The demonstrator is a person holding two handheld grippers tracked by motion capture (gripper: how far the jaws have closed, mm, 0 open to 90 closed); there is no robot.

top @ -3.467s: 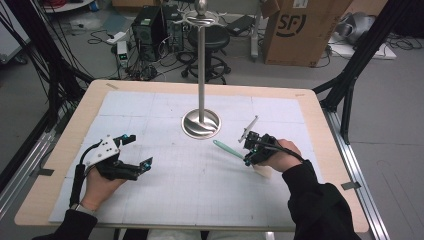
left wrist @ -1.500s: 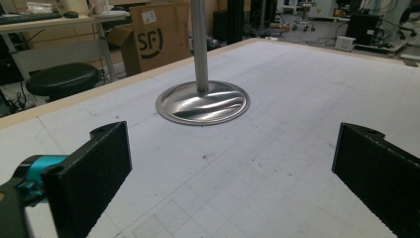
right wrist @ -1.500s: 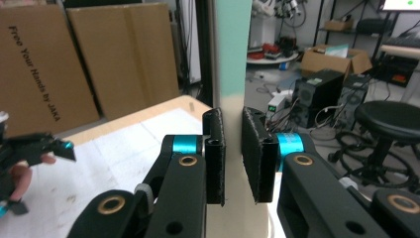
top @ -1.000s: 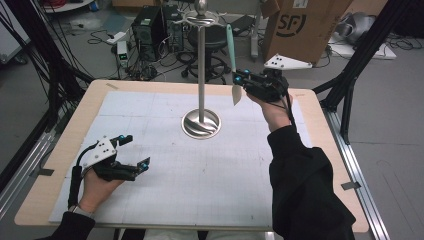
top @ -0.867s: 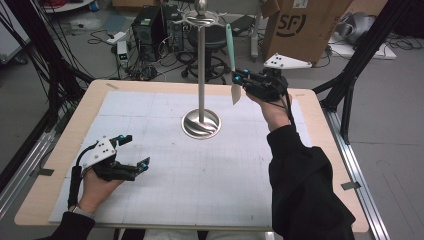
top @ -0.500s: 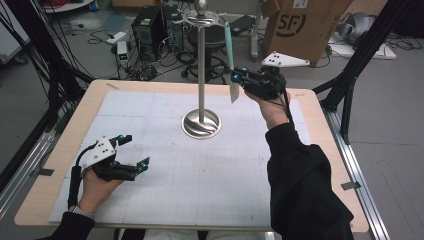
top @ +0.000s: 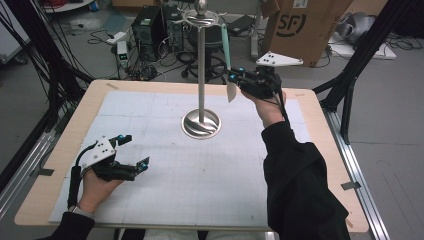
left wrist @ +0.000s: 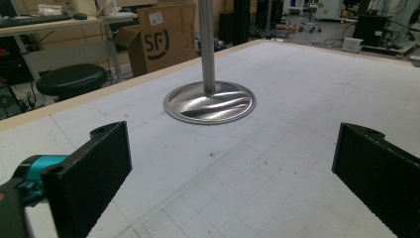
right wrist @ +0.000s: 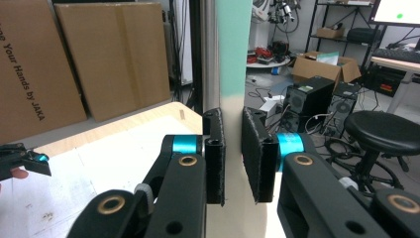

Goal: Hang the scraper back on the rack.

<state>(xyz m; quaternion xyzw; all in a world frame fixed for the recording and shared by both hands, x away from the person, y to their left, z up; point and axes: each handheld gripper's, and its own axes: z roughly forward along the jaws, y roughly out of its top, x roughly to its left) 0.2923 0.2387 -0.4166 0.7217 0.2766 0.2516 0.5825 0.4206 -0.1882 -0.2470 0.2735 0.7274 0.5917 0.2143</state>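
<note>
Done: right gripper (top: 234, 78) clamps mint-handled white spatula (top: 227, 55), lifted beside steel stand (top: 201, 70) | Left: hanging, judged | left gripper (top: 134, 152) gapes empty, near-left table (top: 320, 150) corner

Stand (top: 201, 122) mid-table (top: 150, 210); left hand-held gripper (top: 131, 152) near-left, right hand-held gripper (top: 231, 80) far-right of stand.
</note>
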